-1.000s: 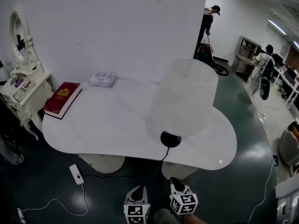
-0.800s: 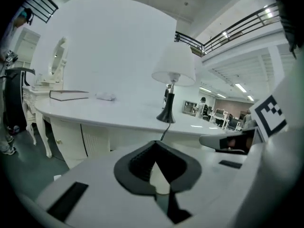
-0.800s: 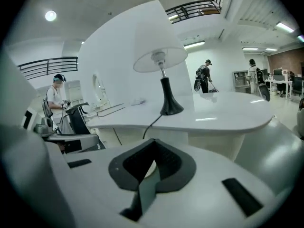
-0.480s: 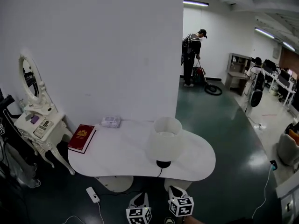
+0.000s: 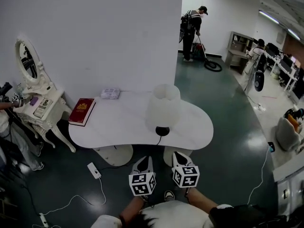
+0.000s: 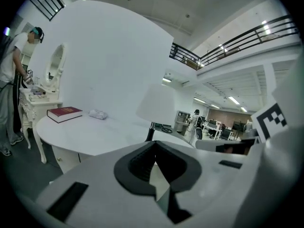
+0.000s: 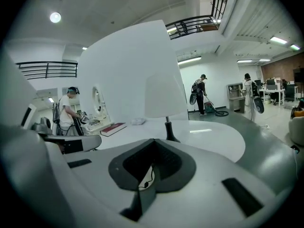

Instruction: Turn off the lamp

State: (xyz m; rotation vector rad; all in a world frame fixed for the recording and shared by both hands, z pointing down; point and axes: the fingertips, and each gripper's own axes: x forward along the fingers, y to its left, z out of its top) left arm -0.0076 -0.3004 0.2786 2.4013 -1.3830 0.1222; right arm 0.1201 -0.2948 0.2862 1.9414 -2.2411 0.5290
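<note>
Open tabletop between lamp and red book; white packet by the wall

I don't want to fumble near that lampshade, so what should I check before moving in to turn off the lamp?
1. Lamp found: ok. The lamp stands upright near the front edge of the table.
2. Lamp lit: cannot tell; its shade looks plain white.
3. Switch found: cannot tell. A cord runs from the base over the table edge; no switch shows.
4. Grippers free: ok. Left gripper and right gripper are shut and empty.
5. Within reach: not ok; both hang short of the table.
6. Clutter: ok. The red book and white packet lie well left of the lamp.
</note>
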